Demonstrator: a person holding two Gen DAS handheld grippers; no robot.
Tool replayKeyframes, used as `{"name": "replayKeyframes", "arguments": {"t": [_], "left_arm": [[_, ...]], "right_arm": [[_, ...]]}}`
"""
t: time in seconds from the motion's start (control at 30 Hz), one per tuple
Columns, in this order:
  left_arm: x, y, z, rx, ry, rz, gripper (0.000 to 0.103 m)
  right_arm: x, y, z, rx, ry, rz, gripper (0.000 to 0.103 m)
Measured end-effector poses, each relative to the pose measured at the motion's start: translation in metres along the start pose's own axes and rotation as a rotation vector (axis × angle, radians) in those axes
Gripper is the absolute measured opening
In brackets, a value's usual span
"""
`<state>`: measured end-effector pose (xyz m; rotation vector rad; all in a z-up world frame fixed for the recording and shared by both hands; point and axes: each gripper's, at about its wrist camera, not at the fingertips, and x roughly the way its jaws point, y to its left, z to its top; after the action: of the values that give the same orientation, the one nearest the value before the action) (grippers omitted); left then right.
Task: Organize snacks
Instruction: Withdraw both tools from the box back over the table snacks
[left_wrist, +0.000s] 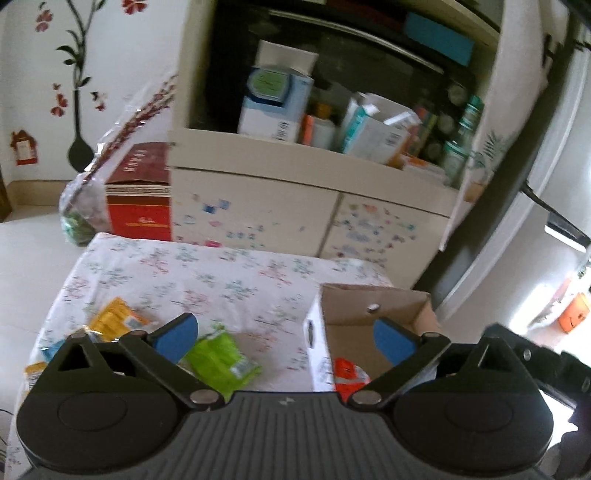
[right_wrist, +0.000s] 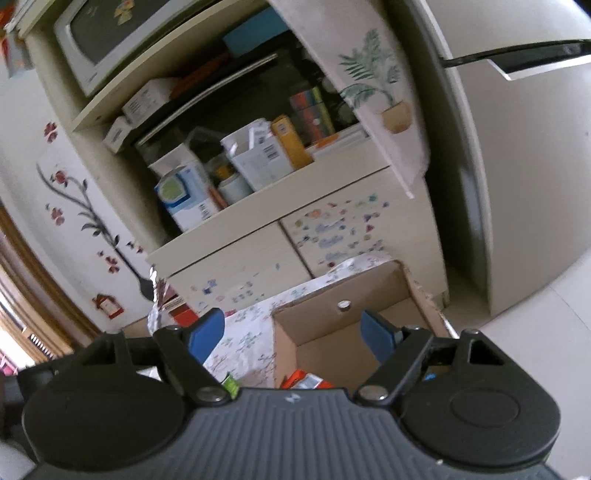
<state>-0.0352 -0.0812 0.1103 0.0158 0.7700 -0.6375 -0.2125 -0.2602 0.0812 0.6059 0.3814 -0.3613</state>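
A cardboard box (left_wrist: 373, 306) stands at the right end of the floral-cloth table (left_wrist: 207, 273), with an orange-red snack packet (left_wrist: 349, 373) lying inside it. My left gripper (left_wrist: 284, 338) hovers above the table, open wide with nothing between its blue pads. A green snack packet (left_wrist: 221, 360) lies on the cloth just under its left finger, and a yellow packet (left_wrist: 114, 319) lies further left. In the right wrist view my right gripper (right_wrist: 293, 334) is open over the cardboard box (right_wrist: 343, 291), above the orange-red packet (right_wrist: 304, 380). A corner of the green packet (right_wrist: 231, 386) shows beside it.
Behind the table stands a cream cabinet (left_wrist: 295, 206) with stickered doors and an open shelf crowded with cartons and bottles. A red box (left_wrist: 142, 195) and a clear plastic bag (left_wrist: 83, 206) sit at its left. A white fridge (right_wrist: 517, 166) stands to the right.
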Motion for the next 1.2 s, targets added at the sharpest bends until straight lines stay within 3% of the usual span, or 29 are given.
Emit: {"name": "replayKeyframes", "arguments": {"t": [0.27,0.43,0.6,0.77,0.97,1.2], "left_arm": [[-0.008,0.064,0.011,-0.110,-0.003,0.085,0.103],[-0.008,0.114,0.014,-0.142,0.006,0.191,0.103],[-0.005,0.167,0.009,-0.255,0.042,0.251,0.103],[0.005,0.200,-0.004,-0.295,0.097,0.305,0.103],[0.022,0.236,-0.021,-0.368,0.137,0.315,0.103],[0.047,0.248,-0.039,-0.289,0.207,0.353,0.103]], "right_arm": [[0.008,0.028,-0.015,-0.122,0.040,0.097,0.085],[0.019,0.053,-0.032,-0.218,0.102,0.164,0.087],[0.029,0.077,-0.055,-0.320,0.161,0.223,0.087],[0.041,0.091,-0.078,-0.383,0.224,0.237,0.087],[0.051,0.101,-0.105,-0.423,0.286,0.234,0.087],[0.064,0.104,-0.139,-0.418,0.352,0.194,0.087]]}}
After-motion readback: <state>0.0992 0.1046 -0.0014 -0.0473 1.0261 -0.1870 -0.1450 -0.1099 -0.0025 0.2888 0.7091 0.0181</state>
